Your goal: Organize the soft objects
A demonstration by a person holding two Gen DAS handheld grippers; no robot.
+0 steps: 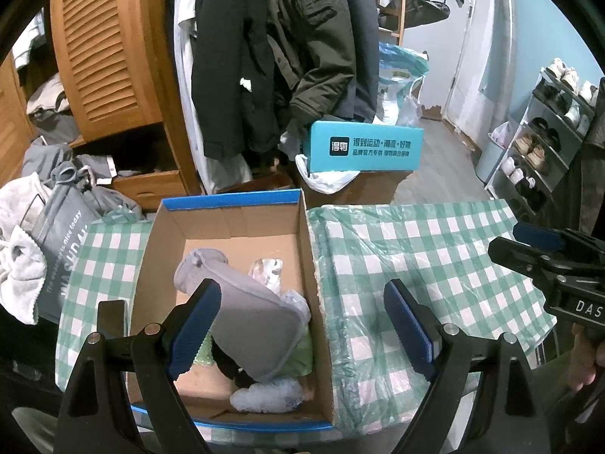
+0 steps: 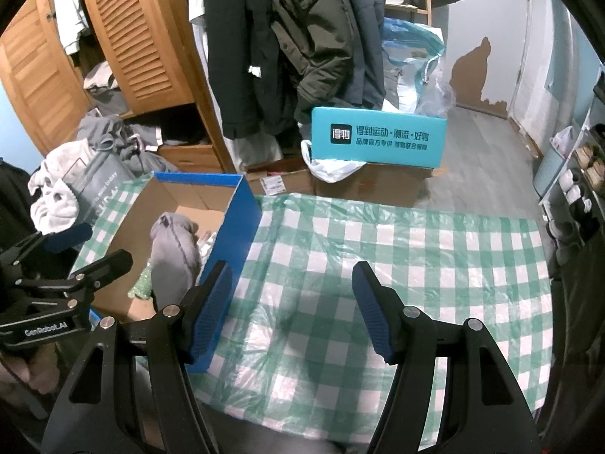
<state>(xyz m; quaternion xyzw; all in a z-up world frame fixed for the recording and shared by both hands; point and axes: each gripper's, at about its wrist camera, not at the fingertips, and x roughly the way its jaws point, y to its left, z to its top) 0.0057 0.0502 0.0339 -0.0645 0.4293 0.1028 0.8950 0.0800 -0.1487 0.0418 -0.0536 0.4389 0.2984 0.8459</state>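
An open cardboard box with blue outer walls (image 1: 310,249) (image 2: 242,219) stands on the left of a table with a green and white checked cloth (image 1: 416,249) (image 2: 397,249). Inside lie a grey soft garment (image 1: 249,314) (image 2: 174,253), a white fluffy piece (image 1: 268,395), a green item (image 1: 300,355), a dark item and a clear plastic wrap (image 1: 266,268). My left gripper (image 1: 302,325) is open and empty, hovering over the box's near right part. My right gripper (image 2: 293,310) is open and empty over the bare cloth, right of the box.
Behind the table stand a teal box (image 1: 363,147) on cardboard boxes, hanging coats (image 1: 272,56), a wooden wardrobe (image 1: 109,56) and a grey bag with clothes (image 1: 64,249) at the left. A shoe rack (image 1: 540,140) stands at the right.
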